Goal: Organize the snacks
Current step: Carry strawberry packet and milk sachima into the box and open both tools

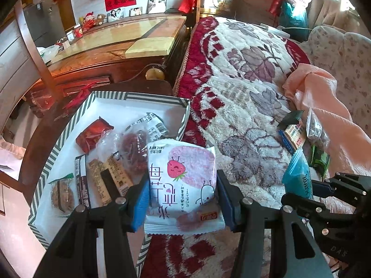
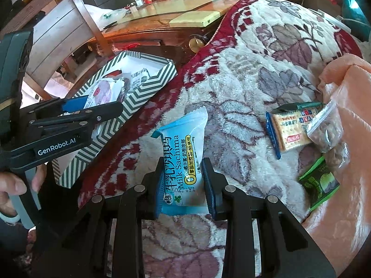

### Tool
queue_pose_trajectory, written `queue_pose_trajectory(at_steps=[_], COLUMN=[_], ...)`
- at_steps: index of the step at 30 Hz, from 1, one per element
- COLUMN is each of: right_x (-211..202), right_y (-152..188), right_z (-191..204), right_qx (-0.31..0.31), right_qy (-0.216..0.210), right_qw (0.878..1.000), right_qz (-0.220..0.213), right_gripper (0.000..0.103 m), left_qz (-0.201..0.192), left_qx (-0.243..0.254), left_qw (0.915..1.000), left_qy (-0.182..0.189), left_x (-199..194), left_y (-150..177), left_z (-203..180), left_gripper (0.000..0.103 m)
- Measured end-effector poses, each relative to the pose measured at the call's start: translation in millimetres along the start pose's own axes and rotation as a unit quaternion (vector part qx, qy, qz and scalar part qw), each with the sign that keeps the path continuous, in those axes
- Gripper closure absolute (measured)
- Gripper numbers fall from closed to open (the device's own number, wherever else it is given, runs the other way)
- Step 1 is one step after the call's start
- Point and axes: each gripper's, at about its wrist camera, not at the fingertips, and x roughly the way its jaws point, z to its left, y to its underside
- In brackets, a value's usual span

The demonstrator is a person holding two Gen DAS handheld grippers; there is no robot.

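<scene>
Mid-carry: left gripper [image 1: 182, 197] is clamped on the strawberry packet [image 1: 183, 185] at the striped tray [image 1: 139, 96]'s near edge; right gripper [image 2: 183, 185] pinches the blue sachima pack [image 2: 183, 162] just beside the tray. Next is probably releasing both inside it.

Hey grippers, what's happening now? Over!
Left gripper clamps white strawberry packet by striped tray. Right gripper clamps blue Sachima packet above blanket. Nothing blocking.

Left tongs [image 1: 182, 199] clamp a strawberry snack packet [image 1: 183, 185] over the striped tray [image 1: 44, 173].
</scene>
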Motion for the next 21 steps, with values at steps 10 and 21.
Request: queue_pose_trajectory(at_steps=[10,21], right_x=[6,13], right_y=[-7,-27], right_z=[20,42], right_qx=[-0.021,-0.039], right_qy=[-0.007,-0.018], right_qw=[1.000,0.999], right_qz=[0.007,0.003], right_gripper=[0.074,0.074], left_qz=[0.000,0.002], left_qx=[-0.014,-0.041], left_qw=[0.9999,0.9990], left_qy=[-0.006,-0.021], left_x=[-3,-2], left_y=[2,3], left_z=[18,48], left_gripper=[0.047,0.047])
